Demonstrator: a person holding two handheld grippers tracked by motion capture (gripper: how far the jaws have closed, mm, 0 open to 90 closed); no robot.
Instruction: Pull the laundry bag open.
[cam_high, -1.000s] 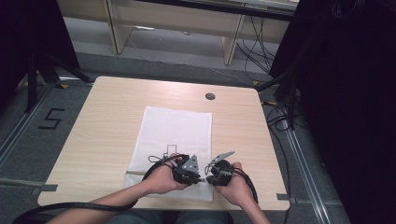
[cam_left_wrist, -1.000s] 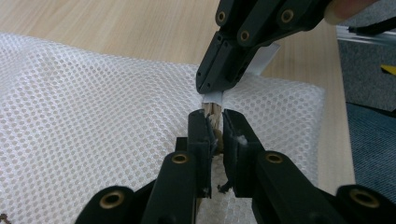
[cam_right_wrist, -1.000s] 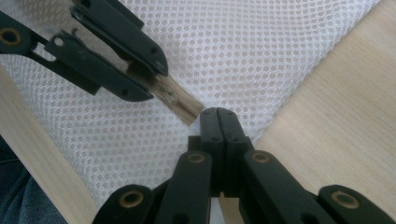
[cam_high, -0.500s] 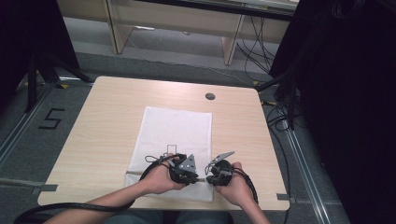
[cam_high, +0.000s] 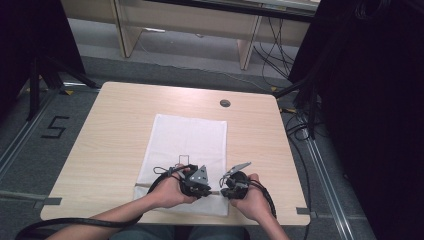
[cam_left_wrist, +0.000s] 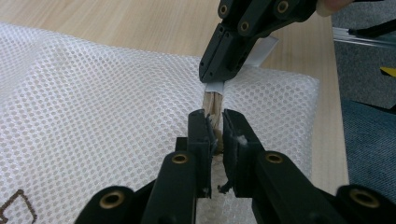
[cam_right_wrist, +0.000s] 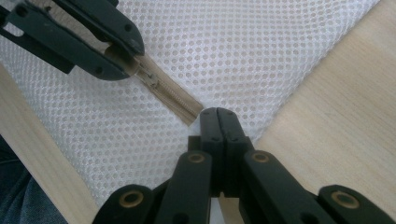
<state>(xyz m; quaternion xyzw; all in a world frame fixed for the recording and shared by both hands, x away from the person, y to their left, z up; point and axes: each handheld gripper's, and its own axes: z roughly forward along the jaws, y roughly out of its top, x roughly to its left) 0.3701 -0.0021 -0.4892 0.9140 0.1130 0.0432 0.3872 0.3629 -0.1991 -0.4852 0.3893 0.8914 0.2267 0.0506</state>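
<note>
A white mesh bag (cam_high: 187, 140) lies flat on the wooden table (cam_high: 115, 125), with a beige zipper (cam_right_wrist: 170, 93) along its near edge. My left gripper (cam_left_wrist: 214, 128) is shut on the zipper, whose beige tape shows between the jaws. Facing it, my right gripper (cam_right_wrist: 217, 114) is shut on the white tab (cam_left_wrist: 215, 87) at the zipper's end. In the high view the left gripper (cam_high: 206, 189) and right gripper (cam_high: 223, 189) nearly meet tip to tip at the bag's near right edge. The right gripper view has the left gripper (cam_right_wrist: 126, 58) at its upper left.
The table has a round cable hole (cam_high: 225, 103) at the far side. Bare wood lies left and right of the bag. The table's front edge runs just under the hands. A floor marking "5" (cam_high: 55, 127) sits left of the table.
</note>
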